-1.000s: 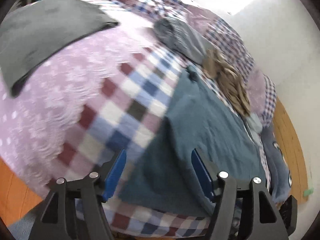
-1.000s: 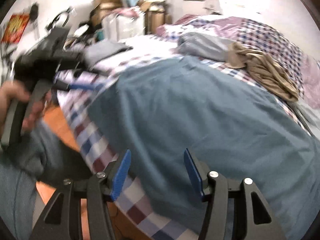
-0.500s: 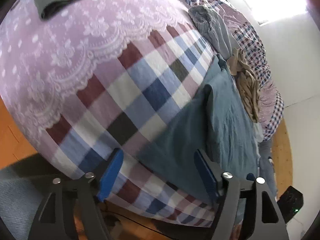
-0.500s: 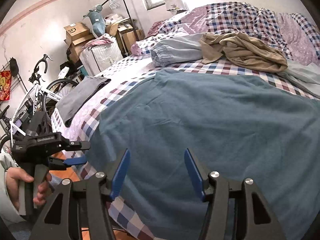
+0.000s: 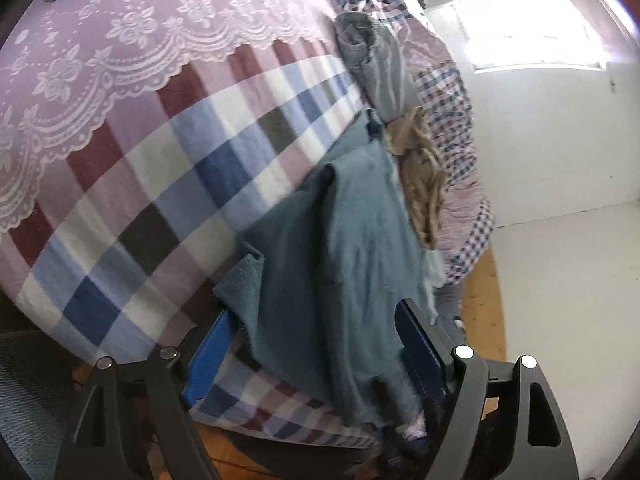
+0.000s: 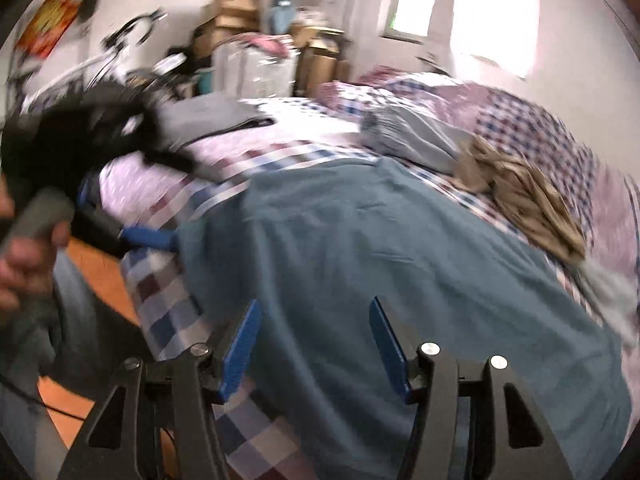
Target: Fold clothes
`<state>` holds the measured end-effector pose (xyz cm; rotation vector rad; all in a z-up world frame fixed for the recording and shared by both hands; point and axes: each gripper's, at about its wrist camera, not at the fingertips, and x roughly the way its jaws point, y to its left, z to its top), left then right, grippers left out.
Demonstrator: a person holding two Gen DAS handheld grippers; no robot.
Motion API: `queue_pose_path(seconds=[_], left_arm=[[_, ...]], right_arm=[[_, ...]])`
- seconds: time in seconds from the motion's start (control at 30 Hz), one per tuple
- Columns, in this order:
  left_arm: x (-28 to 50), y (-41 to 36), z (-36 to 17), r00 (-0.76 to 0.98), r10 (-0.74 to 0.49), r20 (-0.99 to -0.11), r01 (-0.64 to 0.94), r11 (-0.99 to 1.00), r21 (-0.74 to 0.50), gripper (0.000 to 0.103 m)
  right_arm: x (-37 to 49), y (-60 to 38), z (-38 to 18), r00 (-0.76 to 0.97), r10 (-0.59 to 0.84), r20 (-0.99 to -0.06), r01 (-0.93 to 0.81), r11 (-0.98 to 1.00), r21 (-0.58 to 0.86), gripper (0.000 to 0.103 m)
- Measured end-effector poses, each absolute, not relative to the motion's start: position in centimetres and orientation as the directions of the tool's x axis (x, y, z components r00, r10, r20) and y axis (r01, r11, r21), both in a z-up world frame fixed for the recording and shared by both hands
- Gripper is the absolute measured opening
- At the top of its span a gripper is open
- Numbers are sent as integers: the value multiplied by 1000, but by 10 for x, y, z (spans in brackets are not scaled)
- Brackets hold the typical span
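Here we see our left claw (image 5: 316,344) spread wide around the corner of the teal garment (image 5: 344,248) at the bed (image 5: 168,168) edge, our right claw (image 6: 314,344) gaping above its middle, only the right view showing the bicycle (image 6: 116,48) and boxes (image 6: 232,12).

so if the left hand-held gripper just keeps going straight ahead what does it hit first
Most likely the blue-green garment. The left hand-held gripper is open, with the garment's near corner already lying between its fingers at the edge of the checked bedspread. Depth is hard to judge here, but nothing else appears to lie in the way.
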<state>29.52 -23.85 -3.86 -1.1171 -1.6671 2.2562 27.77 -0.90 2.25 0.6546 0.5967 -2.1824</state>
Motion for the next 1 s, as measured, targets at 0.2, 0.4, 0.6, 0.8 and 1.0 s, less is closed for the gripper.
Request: queue_pose_path(seconds=[0.2,0.4,0.6,0.8,1.0], left_arm=[[286,-241,-41,-716,536,-447,295,-348,-890,83],[282,-245,-39,-727,555,-404,267,-313,-911,83],[279,-246,-39,-724,575,-381,249,-297,-922,83],[282,-249,-42,-727,561,-396,270,-296,-916,83],[281,-247,-47,-706,553,-443,306,-326,-894,83]], right_arm=[[303,-44,1,-582,-548,-601,809,-469,-356,61],[321,-76,-18,-565,-589,-578,824,-366,-433,59],[315,-101,-43,-583,-546,-602,811,-339,-477,42],[304,-102,-36,-580,-548,-603,815,-375,-443,3],[292,-94,-14,-563,-579,-590,825,-429,-367,1]])
